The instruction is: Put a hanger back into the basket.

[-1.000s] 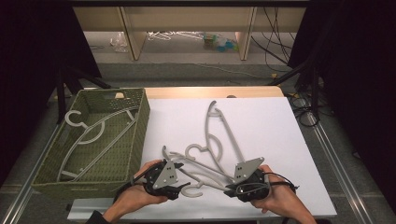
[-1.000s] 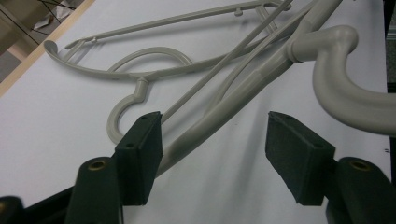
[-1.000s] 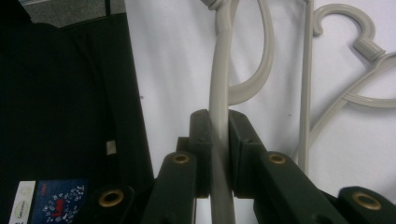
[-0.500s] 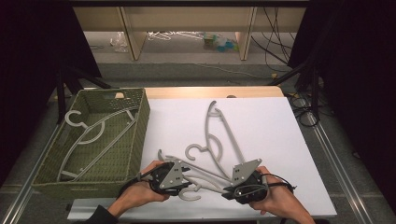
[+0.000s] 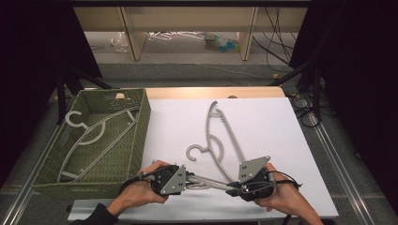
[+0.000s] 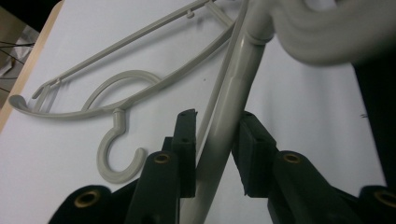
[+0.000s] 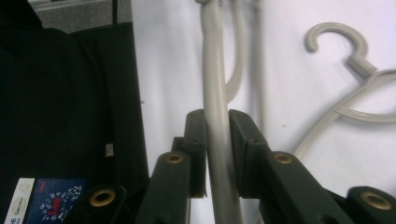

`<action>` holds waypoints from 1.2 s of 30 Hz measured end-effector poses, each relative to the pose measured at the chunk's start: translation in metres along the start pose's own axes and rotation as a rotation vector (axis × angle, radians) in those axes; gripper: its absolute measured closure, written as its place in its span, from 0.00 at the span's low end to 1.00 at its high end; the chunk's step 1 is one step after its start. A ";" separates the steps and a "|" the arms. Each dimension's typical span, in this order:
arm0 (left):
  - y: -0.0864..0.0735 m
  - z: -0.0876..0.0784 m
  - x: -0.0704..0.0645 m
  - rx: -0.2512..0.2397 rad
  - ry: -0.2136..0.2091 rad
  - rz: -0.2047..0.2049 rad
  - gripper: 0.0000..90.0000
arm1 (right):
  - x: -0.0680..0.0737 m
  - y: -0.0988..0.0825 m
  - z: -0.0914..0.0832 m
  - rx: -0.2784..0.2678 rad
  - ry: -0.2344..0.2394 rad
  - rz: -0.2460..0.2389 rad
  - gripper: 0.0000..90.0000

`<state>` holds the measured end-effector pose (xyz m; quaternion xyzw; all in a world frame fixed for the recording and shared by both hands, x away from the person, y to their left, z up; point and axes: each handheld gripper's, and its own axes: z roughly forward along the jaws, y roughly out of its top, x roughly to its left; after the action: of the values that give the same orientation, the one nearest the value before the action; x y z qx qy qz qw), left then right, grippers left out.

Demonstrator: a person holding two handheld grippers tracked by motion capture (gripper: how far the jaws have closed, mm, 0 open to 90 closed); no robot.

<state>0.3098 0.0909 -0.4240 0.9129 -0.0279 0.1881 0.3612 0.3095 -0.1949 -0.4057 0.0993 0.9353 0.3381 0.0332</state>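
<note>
Two grey plastic coat hangers lie on the white table. One grey hanger (image 5: 213, 183) lies along the near edge of the table (image 5: 281, 122), and both grippers are on its bar. The left gripper (image 5: 187, 178) has just been closing; its black jaws now pinch the bar. The right gripper (image 5: 234, 188) clamps the same bar, its jaws just easing a little. The second grey hanger (image 5: 220, 136) rests near the middle. A green woven basket (image 5: 136, 140) at the left edge holds a third grey hanger (image 5: 94, 136).

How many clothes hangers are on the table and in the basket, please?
3: basket hanger in the green basket; flat hanger on the table; near hanger along the table's near edge. Others may hide beneath.
</note>
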 end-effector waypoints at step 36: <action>-0.005 -0.067 0.032 -0.076 0.052 -0.533 0.88 | 0.000 0.014 -0.023 -0.263 -0.278 0.175 0.31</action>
<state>0.3194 0.1421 -0.3710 0.8688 0.2156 0.1084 0.4324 0.3092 -0.1989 -0.3792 0.2207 0.8573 0.4420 0.1452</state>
